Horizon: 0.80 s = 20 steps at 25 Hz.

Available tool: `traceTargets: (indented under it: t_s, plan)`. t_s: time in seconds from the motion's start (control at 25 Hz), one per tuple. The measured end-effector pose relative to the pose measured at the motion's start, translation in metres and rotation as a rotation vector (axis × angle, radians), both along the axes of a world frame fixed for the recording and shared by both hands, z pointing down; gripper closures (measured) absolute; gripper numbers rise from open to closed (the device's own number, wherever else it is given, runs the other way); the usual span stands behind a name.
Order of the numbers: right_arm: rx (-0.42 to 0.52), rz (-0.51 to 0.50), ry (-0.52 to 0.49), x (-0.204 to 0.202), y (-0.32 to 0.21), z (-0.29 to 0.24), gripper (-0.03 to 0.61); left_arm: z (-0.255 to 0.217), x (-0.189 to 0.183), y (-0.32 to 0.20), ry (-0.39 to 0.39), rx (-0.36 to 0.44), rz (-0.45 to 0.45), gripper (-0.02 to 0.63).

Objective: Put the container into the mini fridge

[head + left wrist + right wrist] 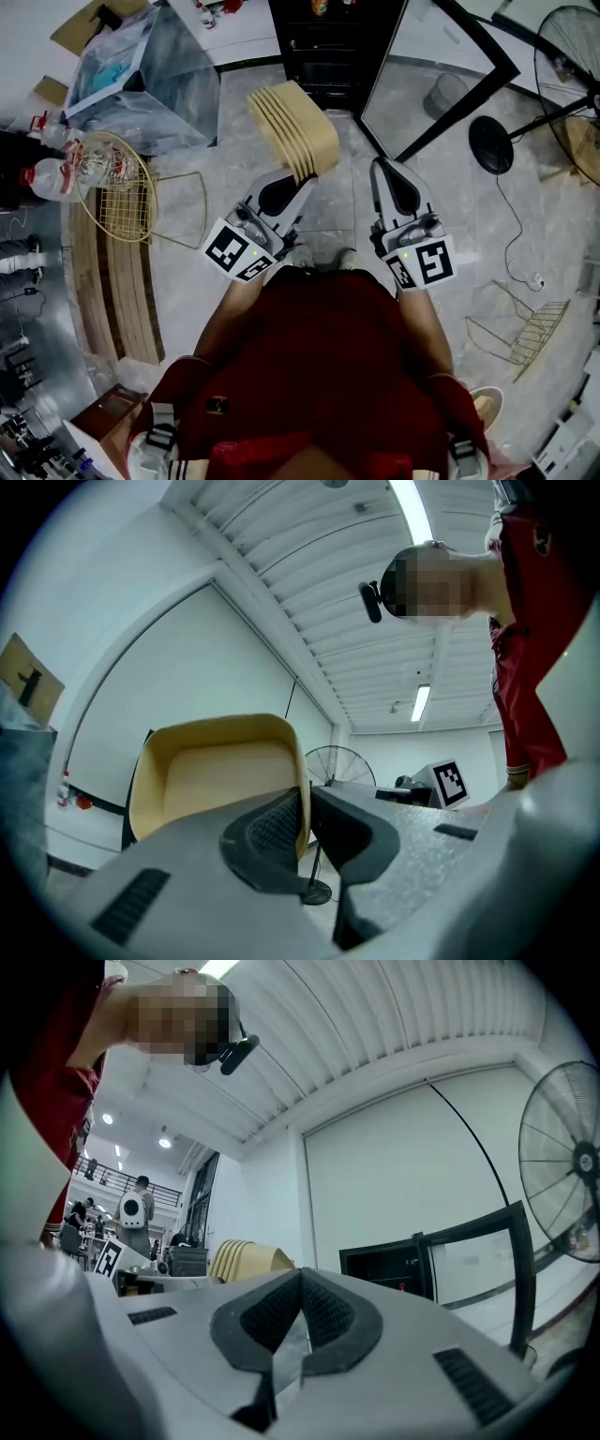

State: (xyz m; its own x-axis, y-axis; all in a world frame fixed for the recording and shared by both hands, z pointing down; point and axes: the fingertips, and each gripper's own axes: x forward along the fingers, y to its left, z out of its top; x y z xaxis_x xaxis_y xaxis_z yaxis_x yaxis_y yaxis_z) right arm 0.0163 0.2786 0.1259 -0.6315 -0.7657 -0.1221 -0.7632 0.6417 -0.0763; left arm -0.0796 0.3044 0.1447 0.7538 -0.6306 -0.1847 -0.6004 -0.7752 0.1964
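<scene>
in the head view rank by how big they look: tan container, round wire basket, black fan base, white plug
1. tan container and round wire basket: about alike, and the container is nearer the camera, so unranked
2. black fan base
3. white plug
</scene>
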Motion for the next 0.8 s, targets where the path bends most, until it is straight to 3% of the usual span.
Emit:
traceTargets:
  t_s: [0.44, 0.8]
  plan:
    - [-0.033, 0.063, 0.038, -0.045, -0.029, 0.011, 0.581, 0.008, -0.051, -0.022, 0.003, 0.003, 0.069, 0.578]
    - [-0.075, 0.100, 0.081, -0.066, -0.049, 0.023, 0.581, 0.028, -0.079, -0.047, 0.004, -0.042, 0.099, 0.578]
